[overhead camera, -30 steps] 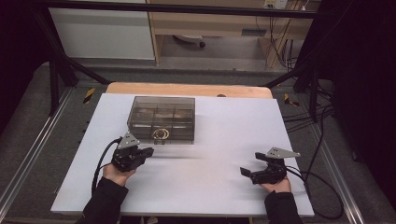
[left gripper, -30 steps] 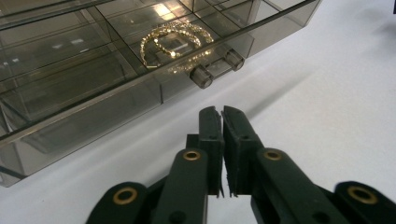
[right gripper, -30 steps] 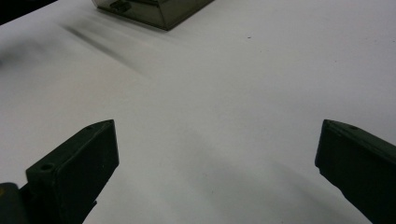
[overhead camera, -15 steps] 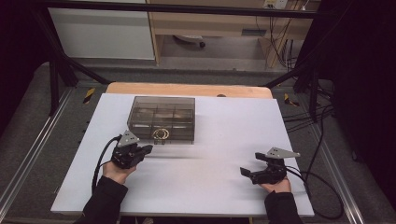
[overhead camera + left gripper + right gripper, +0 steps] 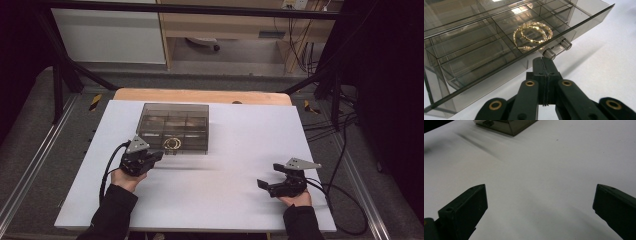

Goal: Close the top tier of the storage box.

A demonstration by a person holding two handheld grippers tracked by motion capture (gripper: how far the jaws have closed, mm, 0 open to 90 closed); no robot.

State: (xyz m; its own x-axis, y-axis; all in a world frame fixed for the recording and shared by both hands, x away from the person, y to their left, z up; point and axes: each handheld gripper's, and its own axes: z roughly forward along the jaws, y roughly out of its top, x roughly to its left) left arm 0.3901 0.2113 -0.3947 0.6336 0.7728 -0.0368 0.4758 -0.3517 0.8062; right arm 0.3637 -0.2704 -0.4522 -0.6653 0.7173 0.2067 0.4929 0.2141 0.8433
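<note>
The smoky clear organiser box sits in the upper middle of the high view on the white table, its drawer pulled partly out toward the person, with gold bracelets lying in the middle compartment near the drawer's front wall. In the left gripper view the left gripper sits at the bottom centre, jaws pressed together with nothing between them, the tips just short of the clear knob handle on the drawer front; whether they touch it cannot be told. The right gripper rests at the lower right of the high view, well apart from the box, its jaws spread wide over bare table. The likely work is moving the drawer with the closed tips. The risk I see is that the tips meet the handle off-centre, so a push would skew the drawer in its slot and jam it, or shove the light box across the smooth table, since the other gripper is not bracing it. A jolt could also shift the bracelets against the divider.
</note>
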